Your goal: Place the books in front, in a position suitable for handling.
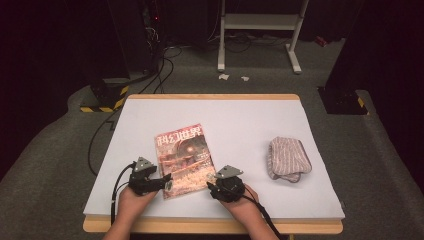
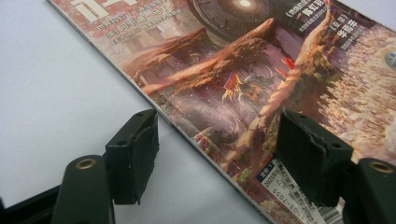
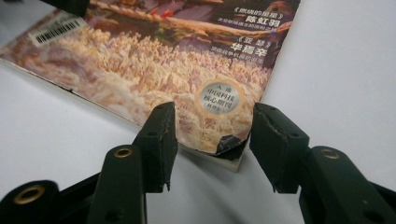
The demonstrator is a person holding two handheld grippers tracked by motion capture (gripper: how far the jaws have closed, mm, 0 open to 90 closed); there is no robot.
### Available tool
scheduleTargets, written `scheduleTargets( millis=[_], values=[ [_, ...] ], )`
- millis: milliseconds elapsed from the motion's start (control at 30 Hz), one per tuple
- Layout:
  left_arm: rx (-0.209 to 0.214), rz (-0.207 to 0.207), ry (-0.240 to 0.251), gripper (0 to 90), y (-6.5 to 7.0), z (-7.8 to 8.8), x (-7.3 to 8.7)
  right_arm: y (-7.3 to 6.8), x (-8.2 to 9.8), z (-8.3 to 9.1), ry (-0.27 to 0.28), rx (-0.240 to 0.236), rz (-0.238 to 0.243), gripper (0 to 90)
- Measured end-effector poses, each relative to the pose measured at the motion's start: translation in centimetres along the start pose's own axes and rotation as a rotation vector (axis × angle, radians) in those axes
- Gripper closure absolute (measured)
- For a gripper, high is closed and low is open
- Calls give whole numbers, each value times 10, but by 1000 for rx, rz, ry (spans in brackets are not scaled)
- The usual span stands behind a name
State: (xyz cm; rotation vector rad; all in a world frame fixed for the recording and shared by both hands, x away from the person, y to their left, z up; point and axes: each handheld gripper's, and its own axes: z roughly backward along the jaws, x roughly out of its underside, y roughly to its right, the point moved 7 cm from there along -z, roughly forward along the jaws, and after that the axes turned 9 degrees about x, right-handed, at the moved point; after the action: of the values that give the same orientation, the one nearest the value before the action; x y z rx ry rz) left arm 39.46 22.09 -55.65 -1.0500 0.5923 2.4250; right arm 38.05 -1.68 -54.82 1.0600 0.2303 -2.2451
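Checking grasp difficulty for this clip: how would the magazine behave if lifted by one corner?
The magazine looks thin and soft-covered, so it would probably sag. Its cover seems glossy, perhaps slippery between fingers. It lies flat on the table, leaving little edge to grip; its near corner already curls slightly.

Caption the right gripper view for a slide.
Open tongs straddle the magazine's near corner on the white table.

Open black fingers (image 2: 135,154) straddle the magazine's (image 2: 243,79) near edge on the white table (image 2: 51,93).
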Motion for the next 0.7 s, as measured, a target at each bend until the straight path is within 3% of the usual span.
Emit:
scheduleTargets(
  millis=[233, 400, 700],
  values=[
    [9, 1, 1, 286, 3, -5, -3, 4, -2, -6, 0, 11, -25, 463],
    [-2, -4, -7, 309, 4, -7, -5, 3, -3, -10, -13, -8, -35, 489],
    [-4, -13, -15, 336, 6, -13, -10, 2, 1, -6, -16, 2, -37, 494]
  ],
)
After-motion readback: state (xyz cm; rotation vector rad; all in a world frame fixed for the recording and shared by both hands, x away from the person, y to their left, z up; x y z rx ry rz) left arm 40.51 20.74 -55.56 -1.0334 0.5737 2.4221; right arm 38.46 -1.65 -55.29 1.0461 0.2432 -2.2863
